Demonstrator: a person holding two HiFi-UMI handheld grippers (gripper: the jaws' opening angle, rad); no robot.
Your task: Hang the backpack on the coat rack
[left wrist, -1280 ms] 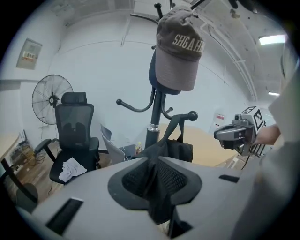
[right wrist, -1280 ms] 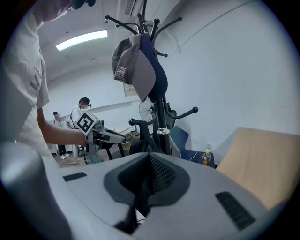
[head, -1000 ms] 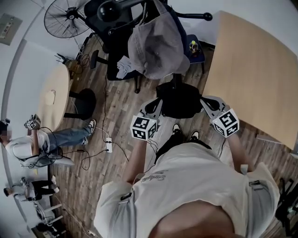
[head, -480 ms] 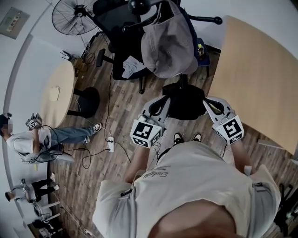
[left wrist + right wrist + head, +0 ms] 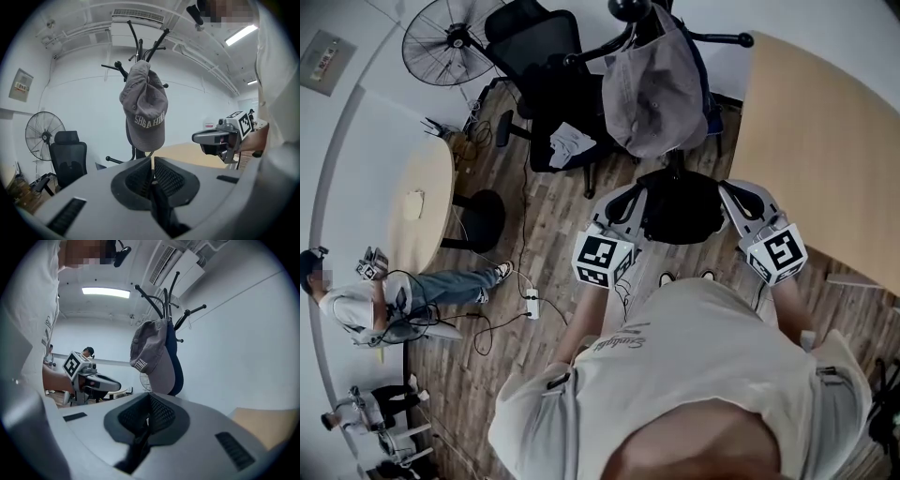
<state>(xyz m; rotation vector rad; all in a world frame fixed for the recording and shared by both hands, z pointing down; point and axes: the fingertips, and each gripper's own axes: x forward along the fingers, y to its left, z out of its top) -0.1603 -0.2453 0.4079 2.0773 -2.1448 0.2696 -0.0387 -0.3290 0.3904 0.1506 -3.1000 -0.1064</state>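
Up comes the backpack [image 5: 680,208]! Since a second ago both hands have raised it. It now hangs higher over the floor [image 5: 544,234], tucked just beneath the cap [image 5: 654,89] as the head view has it.

Left claw [image 5: 630,197] on one side, right claw [image 5: 729,189] on the other, and the bag slung in the air between them, out in front of the person's chest. Look along either claw and it's the same story. The jaws are pressed together, and a thin dark strap [image 5: 159,213] runs down out of the seam. Each one is pinching a strip of the bag's webbing, not its body.

That two-sided grip looks deliberate. It keeps the bag level, and it likely presents the bag's top toward the coat rack [image 5: 139,47].

The rack stands on the floor just off the left edge of the wooden table [image 5: 825,141], straight ahead of both claws. Its pegs fan out at the top. The cap takes one, with something dark blue [image 5: 176,366] hanging behind it, and several pegs stand bare. An office chair [image 5: 534,56] sits just beyond.

Judgement call: the carry is about done, the hang is not. The bag looks well below the pegs, so it seems to need more lift and a reach forward onto a free peg, steering clear of the cap.
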